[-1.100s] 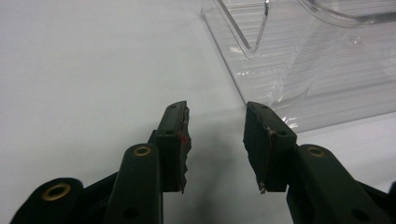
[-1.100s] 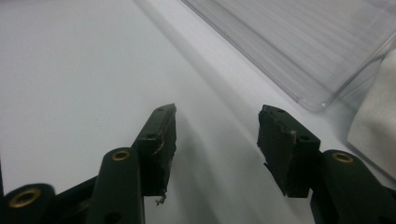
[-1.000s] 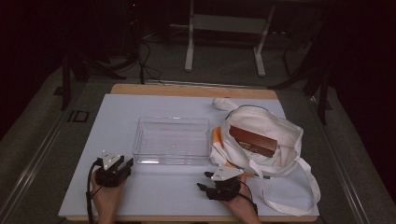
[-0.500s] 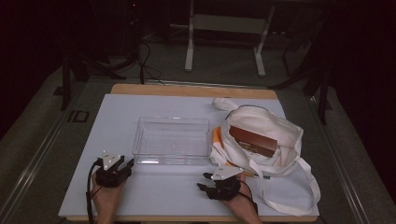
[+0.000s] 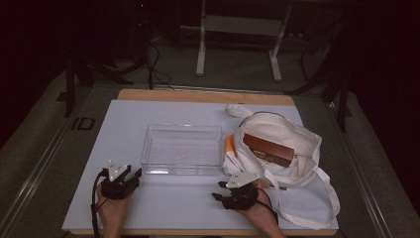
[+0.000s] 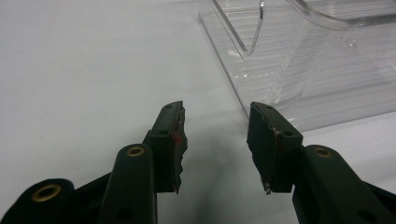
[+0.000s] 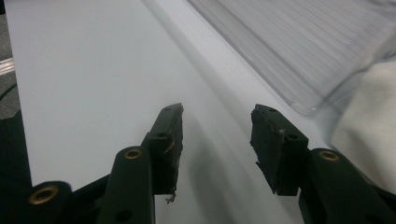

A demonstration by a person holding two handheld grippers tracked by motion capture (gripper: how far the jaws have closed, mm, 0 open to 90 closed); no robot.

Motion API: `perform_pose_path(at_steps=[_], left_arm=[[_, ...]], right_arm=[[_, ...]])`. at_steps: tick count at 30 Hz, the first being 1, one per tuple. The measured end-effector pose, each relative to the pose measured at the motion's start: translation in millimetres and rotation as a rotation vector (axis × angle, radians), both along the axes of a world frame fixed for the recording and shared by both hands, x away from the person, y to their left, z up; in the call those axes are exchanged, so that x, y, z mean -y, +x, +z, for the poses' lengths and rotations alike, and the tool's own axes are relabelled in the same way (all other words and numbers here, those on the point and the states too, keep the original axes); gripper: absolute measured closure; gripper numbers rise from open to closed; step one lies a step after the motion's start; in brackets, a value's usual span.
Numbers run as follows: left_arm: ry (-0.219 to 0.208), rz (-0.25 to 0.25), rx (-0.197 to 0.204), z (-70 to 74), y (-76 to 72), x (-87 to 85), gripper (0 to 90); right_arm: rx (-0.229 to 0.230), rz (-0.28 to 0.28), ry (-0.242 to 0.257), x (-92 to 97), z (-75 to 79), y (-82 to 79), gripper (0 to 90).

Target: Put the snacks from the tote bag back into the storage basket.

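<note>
Tray (image 5: 182, 127) apparently empty, brown box (image 5: 268, 150) in bag (image 5: 303, 136); left hand-held gripper (image 6: 216, 114), right hand-held gripper (image 7: 217, 115) wide, empty.

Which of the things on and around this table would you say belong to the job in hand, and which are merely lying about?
Likely part of the job:
- clear plastic bin
- white tote bag
- brown box in the bag
- orange item at the bag's mouth
- left gripper and right gripper, both with a gap between the jaws and nothing in them

Just lying about:
- metal stand beyond the table
- floor cables
</note>
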State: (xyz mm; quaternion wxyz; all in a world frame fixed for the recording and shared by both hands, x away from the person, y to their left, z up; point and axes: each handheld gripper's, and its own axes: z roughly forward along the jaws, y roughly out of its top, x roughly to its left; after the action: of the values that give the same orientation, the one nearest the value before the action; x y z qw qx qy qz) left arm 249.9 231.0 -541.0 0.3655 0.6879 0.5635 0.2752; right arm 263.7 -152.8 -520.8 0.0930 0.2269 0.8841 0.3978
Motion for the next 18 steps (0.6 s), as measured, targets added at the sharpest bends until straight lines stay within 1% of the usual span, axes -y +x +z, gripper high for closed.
perform_pose_path(at_steps=[4,6,7,10,11,13,14,17,18], left_arm=[[-0.002,0.001,-0.006,-0.1,0.6,-0.3,56.3],[-0.01,0.002,-0.01,-0.4,1.3,-0.9,56.5],[-0.02,-0.001,-0.015,-0.4,1.7,-2.0,57.9],[-0.026,0.004,-0.019,-0.5,2.0,-2.7,58.4],[-0.029,0.007,-0.024,-0.6,2.4,-2.9,57.6],[-0.033,0.011,-0.03,-0.8,3.1,-3.4,57.5],[-0.033,0.014,-0.033,-0.9,3.3,-3.7,57.3],[-0.027,0.019,-0.029,-0.8,3.0,-3.1,56.3],[-0.026,0.018,-0.028,-0.8,2.9,-2.8,56.1]], right_arm=[[0.005,-0.006,-0.014,2.8,5.9,1.3,52.2],[0.006,-0.007,-0.017,3.2,7.1,1.6,51.4],[0.012,-0.006,-0.025,3.8,9.7,1.9,50.6],[0.014,-0.004,-0.024,4.4,12.2,1.3,50.3],[0.018,-0.003,-0.035,4.7,15.1,0.4,49.6],[0.021,0.0,-0.038,5.0,16.2,0.3,49.4],[0.027,0.003,-0.045,5.8,20.0,0.4,48.7],[0.033,0.007,-0.05,6.6,23.6,0.8,48.7],[0.037,0.007,-0.056,7.6,28.3,1.1,48.6]])
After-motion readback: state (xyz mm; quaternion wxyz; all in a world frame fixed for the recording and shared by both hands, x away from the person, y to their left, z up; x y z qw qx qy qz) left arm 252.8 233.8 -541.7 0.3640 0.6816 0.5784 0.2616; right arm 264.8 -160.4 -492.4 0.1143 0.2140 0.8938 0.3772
